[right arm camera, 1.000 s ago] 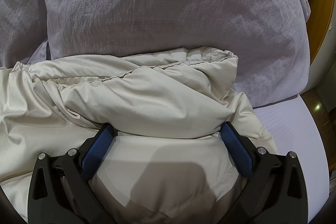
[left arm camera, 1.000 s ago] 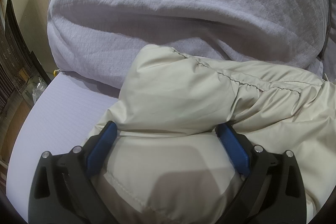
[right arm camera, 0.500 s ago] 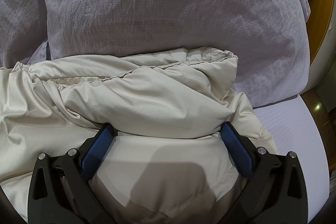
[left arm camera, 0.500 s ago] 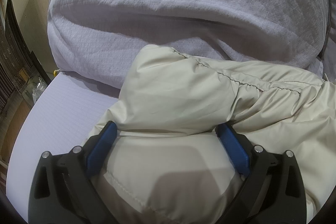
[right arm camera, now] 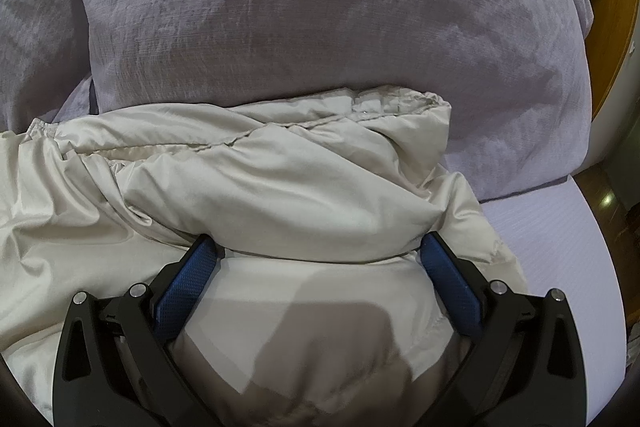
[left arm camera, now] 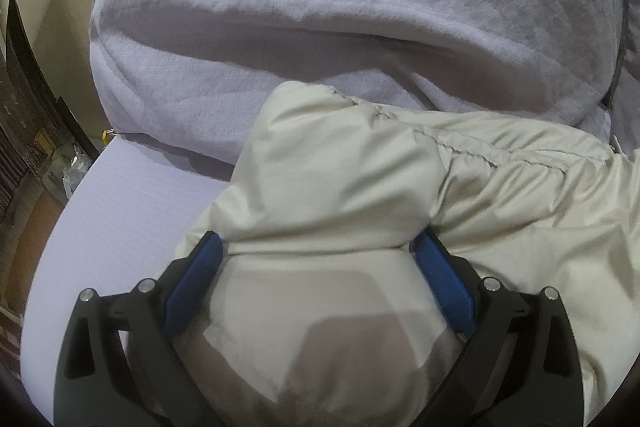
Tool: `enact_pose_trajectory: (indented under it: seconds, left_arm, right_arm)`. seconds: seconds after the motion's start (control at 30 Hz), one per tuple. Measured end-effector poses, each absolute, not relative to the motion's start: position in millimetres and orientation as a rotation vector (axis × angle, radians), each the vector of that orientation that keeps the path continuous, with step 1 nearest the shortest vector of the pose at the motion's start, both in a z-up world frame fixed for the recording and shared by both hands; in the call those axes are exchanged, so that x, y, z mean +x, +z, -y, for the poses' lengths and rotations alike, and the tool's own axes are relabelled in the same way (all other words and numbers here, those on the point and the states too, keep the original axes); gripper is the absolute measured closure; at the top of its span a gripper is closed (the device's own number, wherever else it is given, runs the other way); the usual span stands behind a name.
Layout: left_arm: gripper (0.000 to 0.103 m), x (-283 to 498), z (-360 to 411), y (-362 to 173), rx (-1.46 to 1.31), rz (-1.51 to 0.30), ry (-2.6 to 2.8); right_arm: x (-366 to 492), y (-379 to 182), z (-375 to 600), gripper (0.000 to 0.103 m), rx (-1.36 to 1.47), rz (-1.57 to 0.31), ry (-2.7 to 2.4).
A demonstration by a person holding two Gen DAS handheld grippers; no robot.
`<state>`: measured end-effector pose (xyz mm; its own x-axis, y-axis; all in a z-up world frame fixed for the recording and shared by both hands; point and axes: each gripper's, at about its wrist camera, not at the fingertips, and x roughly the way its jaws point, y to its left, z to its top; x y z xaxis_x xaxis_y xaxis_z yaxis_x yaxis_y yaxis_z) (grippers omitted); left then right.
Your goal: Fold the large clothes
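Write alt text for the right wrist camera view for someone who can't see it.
A cream puffy jacket lies bunched on a bed, bulging between the wide-open blue-padded fingers of the right gripper. Behind it sits a large grey pillow, with pale lavender sheet at right.

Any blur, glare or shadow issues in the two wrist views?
Left wrist: sharp, fisheye bends the bed edge, rig shadow on the jacket between the open left gripper. Right wrist: pillow softly streaked, same shadow by the right gripper; no glare.
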<state>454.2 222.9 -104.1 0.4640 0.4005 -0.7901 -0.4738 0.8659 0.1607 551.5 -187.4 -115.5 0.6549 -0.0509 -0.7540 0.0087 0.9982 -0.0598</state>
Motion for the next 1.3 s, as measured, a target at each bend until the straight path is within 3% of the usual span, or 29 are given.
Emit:
enact_pose_trajectory:
  seconds: [0.37,0.83,0.87,0.93,1.13,1.3]
  left_arm:
    - [0.006,385.4,-238.6,-59.6,-0.117,-0.921,0.492]
    - [0.006,339.3,-239.6,-81.0,-0.329,-1.026,0.474]
    - [0.006,339.1,-238.8,-85.5,-0.345,-1.037,0.476]
    - [0.006,333.6,-234.7,-91.0,-0.348,-1.037,0.491]
    - [0.007,333.5,-242.4,-94.8,-0.445,-1.034,0.506]
    - [0.009,321.1,-247.5,-105.1,-0.556,-1.047,0.485]
  right_arm:
    - [497.9,-76.8,260.9,0.001,0.106,-0.839,-0.116]
    - [481.0,-123.1,327.4,0.003,0.441,-1.039,-0.047]
    - [481.5,-127.8,328.4,0.005,0.447,-1.052,-0.034]
    - [481.6,-134.6,330.8,0.022,0.468,-1.054,0.001]
    - [481.2,-134.9,327.5,0.045,0.461,-1.019,0.02]
    - [469.5,-127.2,322.0,0.054,0.466,-1.003,0.027]
